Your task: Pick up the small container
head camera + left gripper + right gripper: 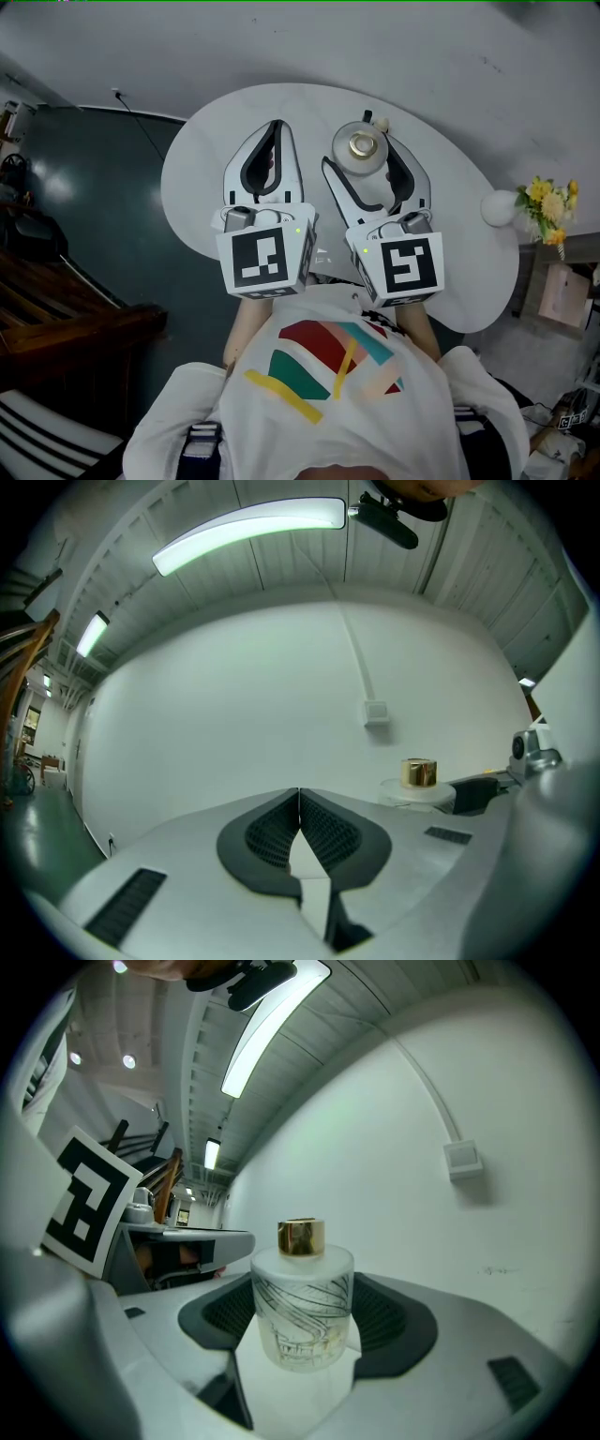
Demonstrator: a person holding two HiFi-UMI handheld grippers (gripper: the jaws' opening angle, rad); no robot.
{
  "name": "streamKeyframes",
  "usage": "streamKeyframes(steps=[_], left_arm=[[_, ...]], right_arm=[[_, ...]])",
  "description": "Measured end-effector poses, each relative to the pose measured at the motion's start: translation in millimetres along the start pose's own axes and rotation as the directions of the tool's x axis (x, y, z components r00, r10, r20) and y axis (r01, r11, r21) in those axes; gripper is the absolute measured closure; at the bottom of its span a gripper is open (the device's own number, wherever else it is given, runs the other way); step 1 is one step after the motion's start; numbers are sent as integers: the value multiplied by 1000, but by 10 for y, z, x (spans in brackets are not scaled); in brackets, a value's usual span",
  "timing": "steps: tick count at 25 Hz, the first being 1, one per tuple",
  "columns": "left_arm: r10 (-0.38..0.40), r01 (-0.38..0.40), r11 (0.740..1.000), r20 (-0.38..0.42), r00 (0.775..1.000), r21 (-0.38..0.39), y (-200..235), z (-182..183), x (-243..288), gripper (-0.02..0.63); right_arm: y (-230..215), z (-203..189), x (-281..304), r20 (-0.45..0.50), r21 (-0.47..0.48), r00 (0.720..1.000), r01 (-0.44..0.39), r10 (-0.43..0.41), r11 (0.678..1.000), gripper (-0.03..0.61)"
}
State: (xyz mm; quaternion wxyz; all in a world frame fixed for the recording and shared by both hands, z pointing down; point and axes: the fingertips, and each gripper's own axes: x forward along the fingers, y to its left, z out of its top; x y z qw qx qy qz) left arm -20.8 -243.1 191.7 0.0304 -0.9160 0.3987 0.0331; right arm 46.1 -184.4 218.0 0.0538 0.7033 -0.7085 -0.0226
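Right tool [302,1327] pinching small container [361,150] between its pads, over white table [459,234]; left tool [299,806] just beside, jaws pressed together, empty; yellow flowers [548,208] at table's far right edge, well apart; container: frosted glass, line pattern, gold cap [301,1237], upright.
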Motion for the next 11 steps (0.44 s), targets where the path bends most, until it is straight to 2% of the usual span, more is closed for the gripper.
streamKeyframes(steps=[6, 11], left_arm=[[6, -6, 1000, -6, 1000, 5, 7, 0, 5, 597], [-1, 2, 1000, -42, 999, 13, -61, -85, -42, 597]], right_arm=[[-41, 8, 1, 2, 1, 1000, 3, -3, 1000, 250], [-23, -94, -37, -34, 5, 999, 3, -3, 1000, 250]])
